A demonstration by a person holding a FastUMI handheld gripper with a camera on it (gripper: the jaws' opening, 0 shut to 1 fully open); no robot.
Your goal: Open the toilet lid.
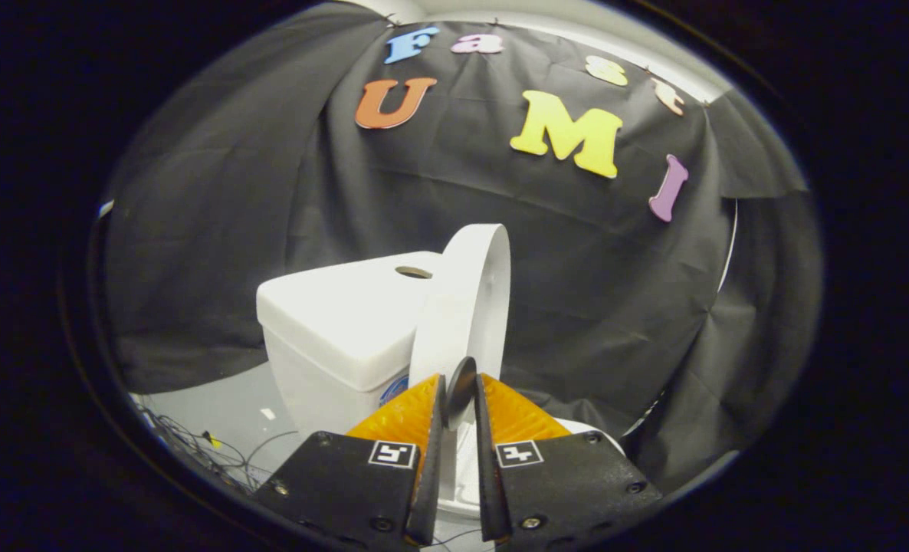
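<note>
The hand-held gripper (460, 399), with two black carriage plates, each bearing a small square black-and-white marker, and ribbed orange finger backs, points forward and slightly up. Its two thin black fingers (433, 452) stand nearly parallel, with a narrow gap between them. A dark round pad sits at the tips. The near edge of the raised white plastic toilet lid (466, 307) sits in that gap, both fingers closed against it.
</note>
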